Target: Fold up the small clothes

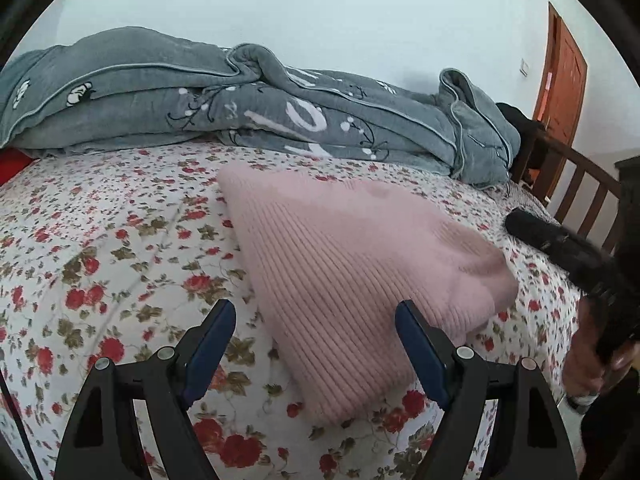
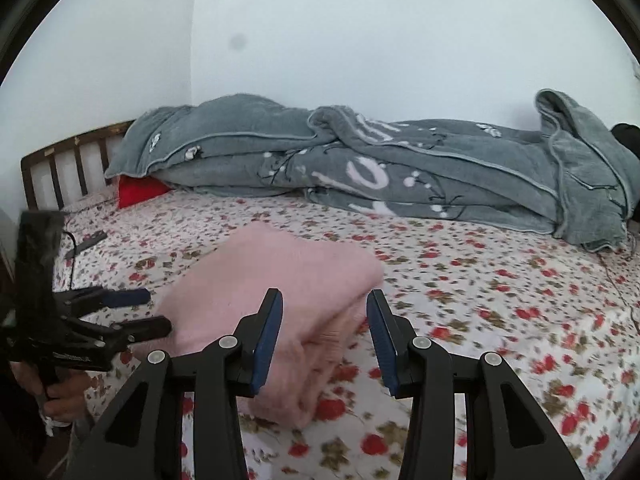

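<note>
Open jaws beside folded pink sweater (image 1: 352, 280)

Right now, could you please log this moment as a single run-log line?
item: pink knit garment folded on floral bedsheet | left tongs: open, empty | right tongs: open, empty | stage: fold looks done

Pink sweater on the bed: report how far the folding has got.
Done, by the look of it: the pink sweater lies in a compact folded stack on the floral sheet. In hand: nothing; the left gripper and right gripper are both open with no cloth between them. Left: perhaps squaring it up; no other small garment shows.
</note>
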Tool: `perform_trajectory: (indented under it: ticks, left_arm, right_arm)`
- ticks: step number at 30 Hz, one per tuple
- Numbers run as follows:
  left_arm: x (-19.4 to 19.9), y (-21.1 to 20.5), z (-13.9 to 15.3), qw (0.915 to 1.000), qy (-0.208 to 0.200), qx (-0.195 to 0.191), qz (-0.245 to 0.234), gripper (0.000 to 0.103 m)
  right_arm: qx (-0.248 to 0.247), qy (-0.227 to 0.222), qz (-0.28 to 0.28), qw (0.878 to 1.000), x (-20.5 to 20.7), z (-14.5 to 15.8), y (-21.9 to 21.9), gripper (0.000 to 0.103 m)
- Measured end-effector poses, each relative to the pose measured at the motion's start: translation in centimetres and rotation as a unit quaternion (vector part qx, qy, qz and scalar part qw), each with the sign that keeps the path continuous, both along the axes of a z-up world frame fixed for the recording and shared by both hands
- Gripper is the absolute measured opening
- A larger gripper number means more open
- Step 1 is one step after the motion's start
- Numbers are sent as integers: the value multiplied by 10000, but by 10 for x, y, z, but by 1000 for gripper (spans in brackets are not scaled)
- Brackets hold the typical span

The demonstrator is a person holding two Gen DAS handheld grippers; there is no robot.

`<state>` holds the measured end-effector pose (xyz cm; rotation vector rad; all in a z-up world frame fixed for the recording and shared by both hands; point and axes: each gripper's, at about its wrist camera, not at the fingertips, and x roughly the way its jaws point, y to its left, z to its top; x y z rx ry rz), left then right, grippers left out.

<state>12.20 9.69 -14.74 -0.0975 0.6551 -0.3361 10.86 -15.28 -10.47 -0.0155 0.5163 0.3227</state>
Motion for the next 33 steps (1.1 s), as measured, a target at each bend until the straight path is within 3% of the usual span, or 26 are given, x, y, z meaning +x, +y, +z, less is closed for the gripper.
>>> perform_trajectory:
  ticks: [6, 11, 21, 29, 33]
  left_arm:
    - [-1, 10, -1, 9995, 124, 158, 257, 80]
    - [-1, 14, -8, 9986, 335, 212, 358, 80]
    - [-21, -4, 7, 9971, 508, 348, 439, 80]
    - [-48, -21, 56, 9955, 522, 428, 664, 82]
    - [-65, -31, 79, 9950, 434, 531, 723, 82]
  right_arm:
    - [-479, 479, -368, 9970, 25, -42, 15, 35]
    - [-635, 522, -396, 9958, 15, -42, 14, 35]
    - [-298, 870, -640, 9937, -12, -12, -10, 36]
    - [16, 995, -761, 9921, -44, 31, -27, 49]
    - [123, 894, -895, 9919, -59, 55, -35, 61]
